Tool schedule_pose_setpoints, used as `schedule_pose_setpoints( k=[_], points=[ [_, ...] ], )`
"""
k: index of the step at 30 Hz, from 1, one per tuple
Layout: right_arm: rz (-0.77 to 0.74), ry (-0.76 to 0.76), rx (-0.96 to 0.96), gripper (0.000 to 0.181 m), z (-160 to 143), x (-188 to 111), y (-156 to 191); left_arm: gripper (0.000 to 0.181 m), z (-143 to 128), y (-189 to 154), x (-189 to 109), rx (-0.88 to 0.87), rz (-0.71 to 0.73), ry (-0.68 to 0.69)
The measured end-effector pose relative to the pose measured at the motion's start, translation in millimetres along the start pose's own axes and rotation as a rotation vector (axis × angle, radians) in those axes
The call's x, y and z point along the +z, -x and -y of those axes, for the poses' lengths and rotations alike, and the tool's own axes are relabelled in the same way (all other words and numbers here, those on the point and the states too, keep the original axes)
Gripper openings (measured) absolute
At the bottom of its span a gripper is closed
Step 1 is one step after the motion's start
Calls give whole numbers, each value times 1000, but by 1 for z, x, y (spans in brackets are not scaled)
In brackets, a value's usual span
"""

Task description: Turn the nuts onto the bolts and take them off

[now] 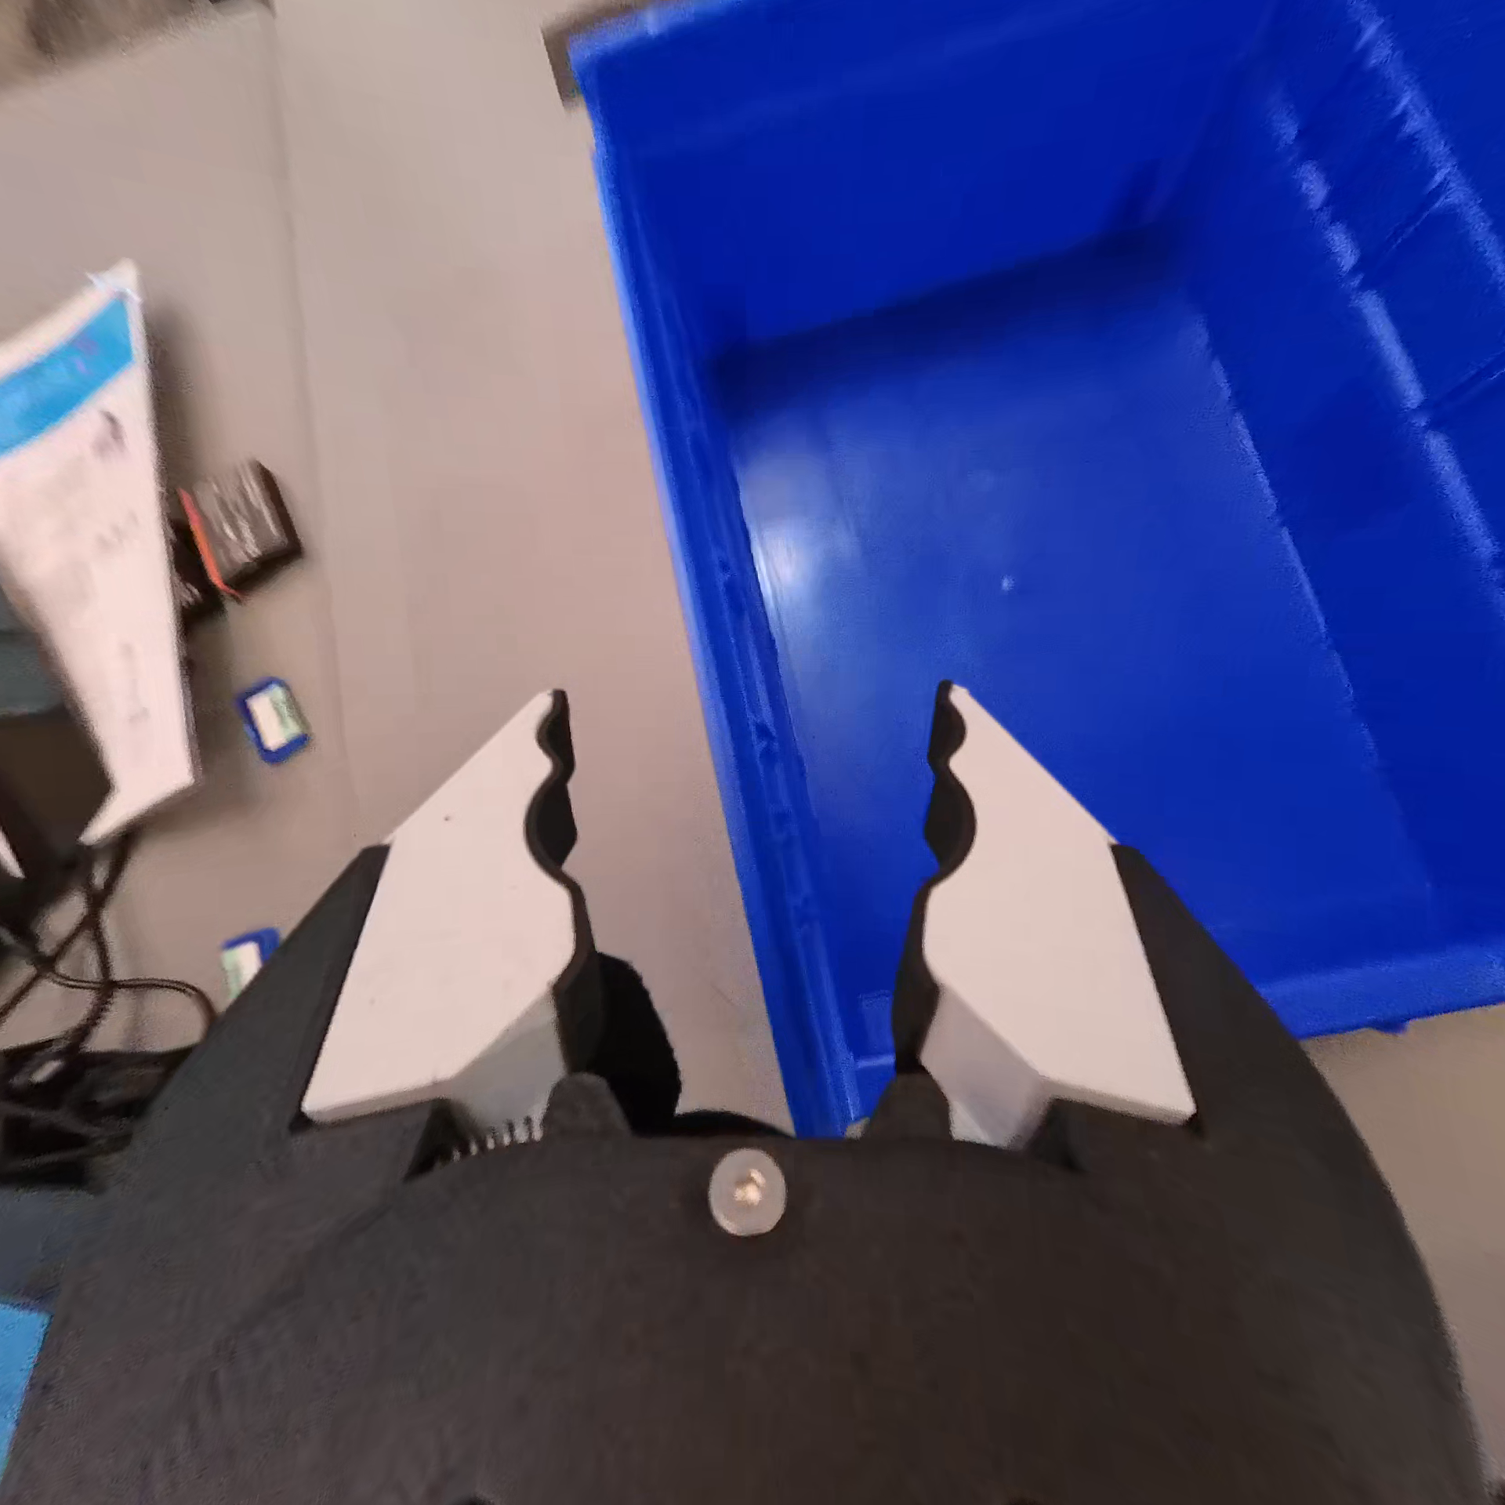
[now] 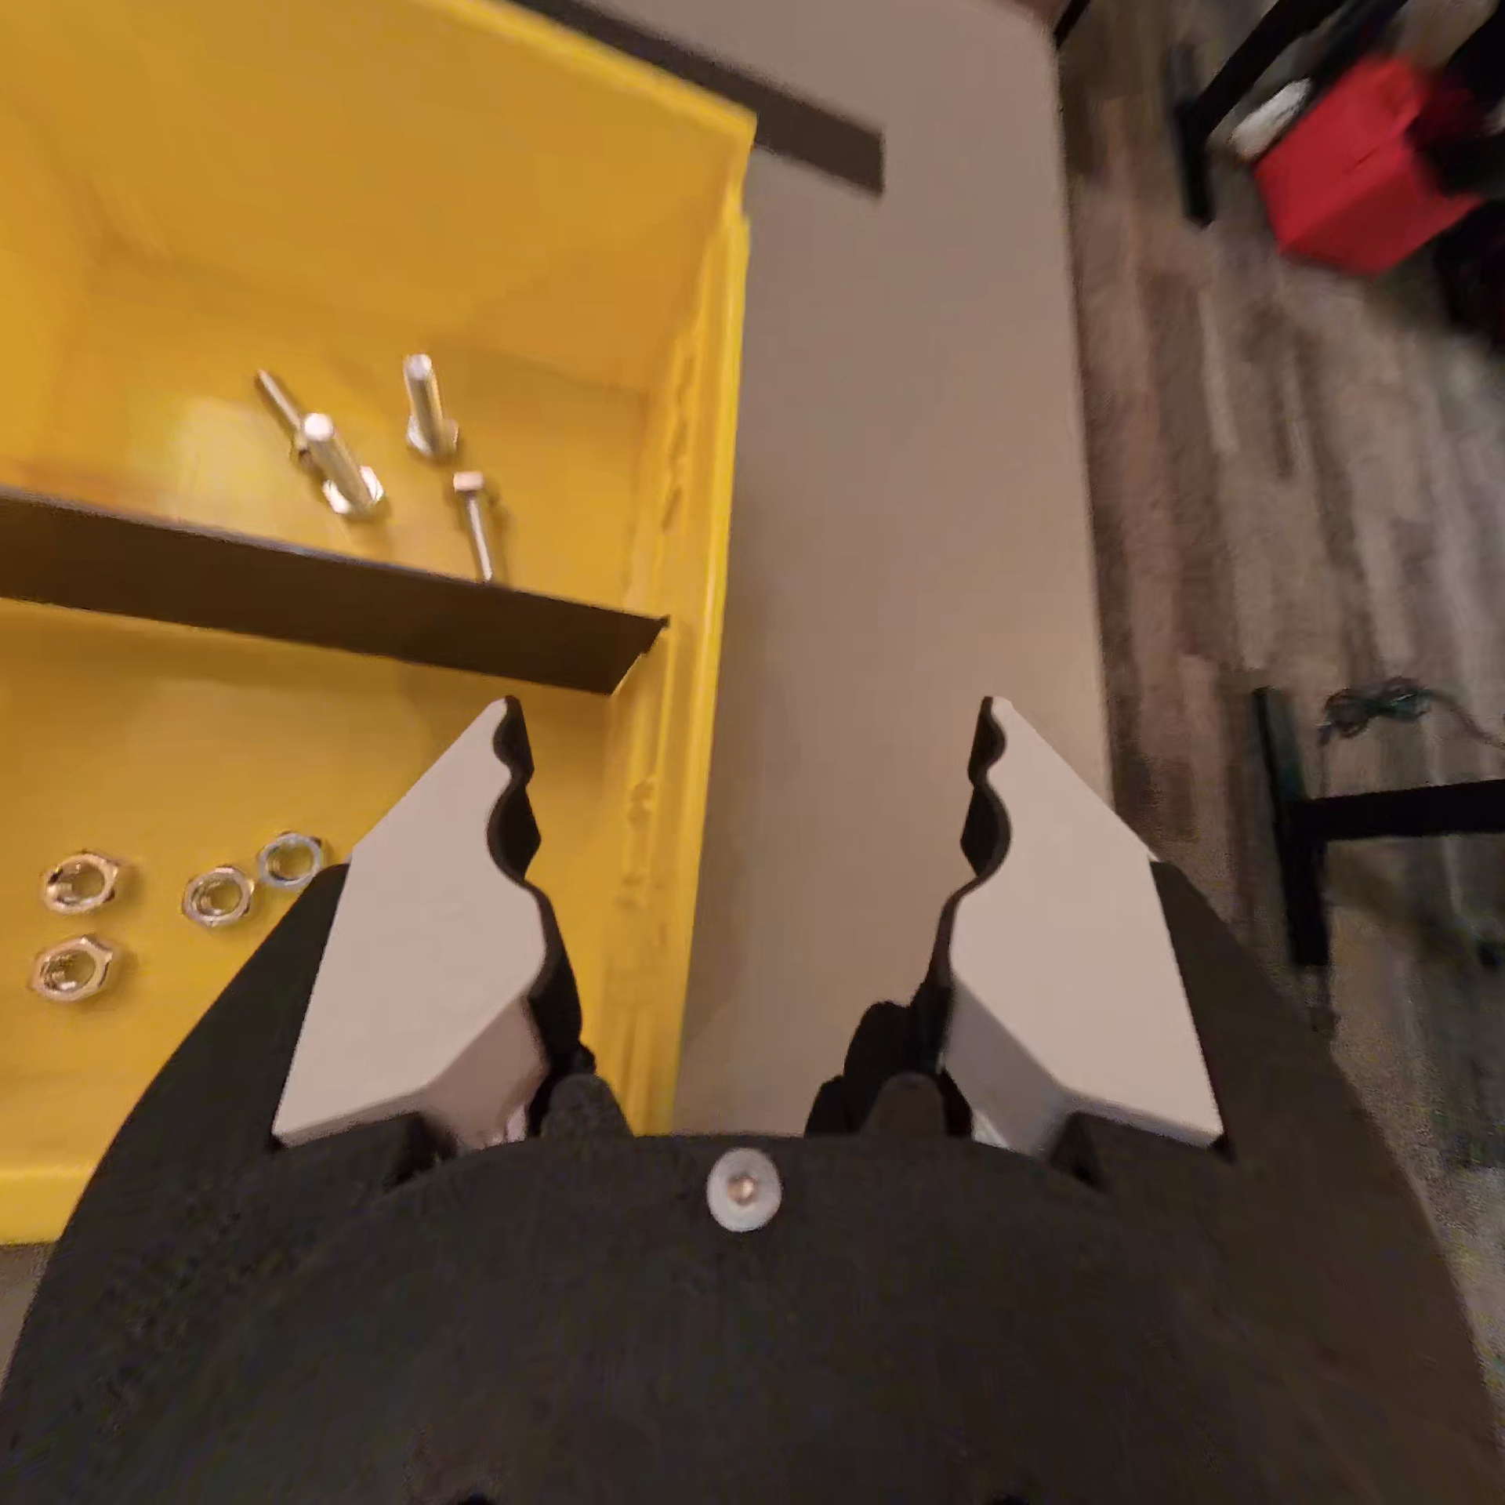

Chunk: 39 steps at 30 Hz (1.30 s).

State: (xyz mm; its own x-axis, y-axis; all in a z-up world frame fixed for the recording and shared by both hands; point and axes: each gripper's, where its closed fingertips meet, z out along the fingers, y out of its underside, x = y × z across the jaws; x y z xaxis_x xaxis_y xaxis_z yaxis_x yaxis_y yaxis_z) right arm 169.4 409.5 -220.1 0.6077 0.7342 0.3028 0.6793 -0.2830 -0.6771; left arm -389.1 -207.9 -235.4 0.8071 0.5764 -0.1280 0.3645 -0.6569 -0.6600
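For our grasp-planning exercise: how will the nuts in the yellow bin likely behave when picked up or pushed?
The four nuts lie flat on the yellow bin floor, so they probably slide rather than roll. Shiny metal suggests they are rigid, slippery and fairly heavy for their size. Their low profile may make them awkward for the right gripper to pinch.

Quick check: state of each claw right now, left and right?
Left claw: open, empty, over the near wall of the blue bin.
Right claw: open, empty, beside the yellow bin.

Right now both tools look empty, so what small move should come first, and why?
Probably swing the right tool left over the yellow bin toward a bolt. Both tools are open and hold nothing; the bolts and nuts lie apart, split by a black divider.
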Motion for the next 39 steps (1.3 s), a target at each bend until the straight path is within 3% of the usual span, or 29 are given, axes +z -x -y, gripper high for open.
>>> schedule_pose_setpoints(
  k=[3,5,7,8,12,22,29,33,39],
  points=[
    [76,66,-6,95,-21,19,17,72,-24,-4,15,-30,-64,96],
    [113,107,-23,81,-30,26,25,38,-29,-11,15,-29,-134,105],
    [190,135,-3,51,-35,30,37,31,-40,-12,19,-14,-158,145],
    [232,158,19,49,-39,31,43,20,-45,-17,22,-8,-193,155],
    [368,127,87,33,-32,28,66,24,-45,-27,28,-75,-295,126],
    [444,127,83,37,-12,21,128,16,-33,-32,27,-122,-358,24],
    [506,125,55,41,3,8,193,15,-2,-31,9,-200,-461,-171],
    [551,110,28,51,11,-4,240,15,14,-28,-8,-240,-516,-280],
    [650,102,19,73,26,-21,312,15,25,-12,-20,-252,-458,-381]
  ],
)
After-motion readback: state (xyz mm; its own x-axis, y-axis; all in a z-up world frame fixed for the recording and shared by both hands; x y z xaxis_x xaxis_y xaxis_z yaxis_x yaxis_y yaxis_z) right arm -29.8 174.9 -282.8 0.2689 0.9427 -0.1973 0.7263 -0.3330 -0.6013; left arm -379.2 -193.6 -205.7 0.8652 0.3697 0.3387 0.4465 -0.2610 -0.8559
